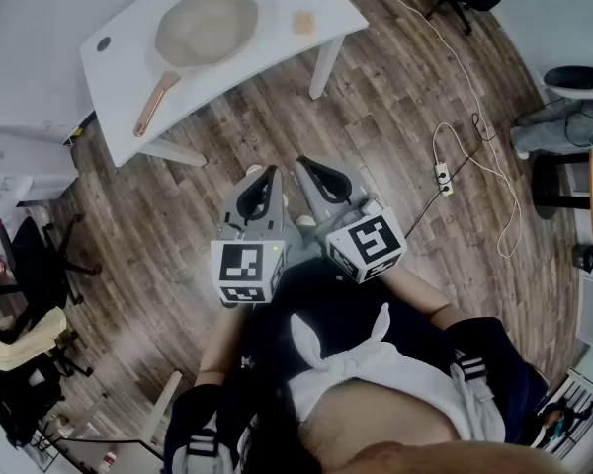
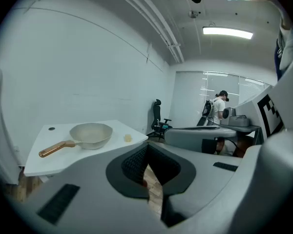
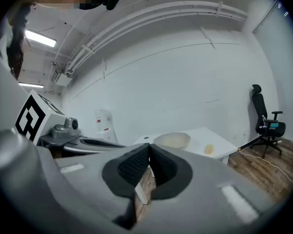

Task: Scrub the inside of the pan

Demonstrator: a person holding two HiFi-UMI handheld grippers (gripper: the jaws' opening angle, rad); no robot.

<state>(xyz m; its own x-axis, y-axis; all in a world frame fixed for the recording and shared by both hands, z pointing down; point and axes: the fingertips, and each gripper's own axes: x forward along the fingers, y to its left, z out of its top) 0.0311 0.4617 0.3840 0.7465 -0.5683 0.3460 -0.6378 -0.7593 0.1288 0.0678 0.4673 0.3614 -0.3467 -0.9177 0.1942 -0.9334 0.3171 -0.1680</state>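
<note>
Head view, tools: the left gripper [image 1: 270, 173] and the right gripper [image 1: 301, 163] are held side by side close to the person's body, over bare wood floor [image 1: 395, 117], both well apart from the table [image 1: 128, 28].
Head view, pan: the cream pan [image 1: 206, 26] sits on the white table, ahead of both tools and off to the left.
Head view, long axis: its handle [image 1: 156, 105] runs from the bowl back toward the person and leftward.
Head view, sponge: a small yellow sponge [image 1: 303, 22] lies near the pan on its right.
Left gripper view, jaws: the tips meet with nothing between them; only floor shows through the gap below.
Left gripper view, pan: the pan [image 2: 91, 134] stands left of the jaw line, with its handle [image 2: 56, 149] pointing farther left.
Right gripper view, jaws: closed and empty.
Right gripper view, pan: the pan [image 3: 172, 140] rises just right of the tips, and the sponge [image 3: 209, 149] lies farther right.
Likely division: the left tool looks nearer the handle and the right nearer the sponge.
</note>
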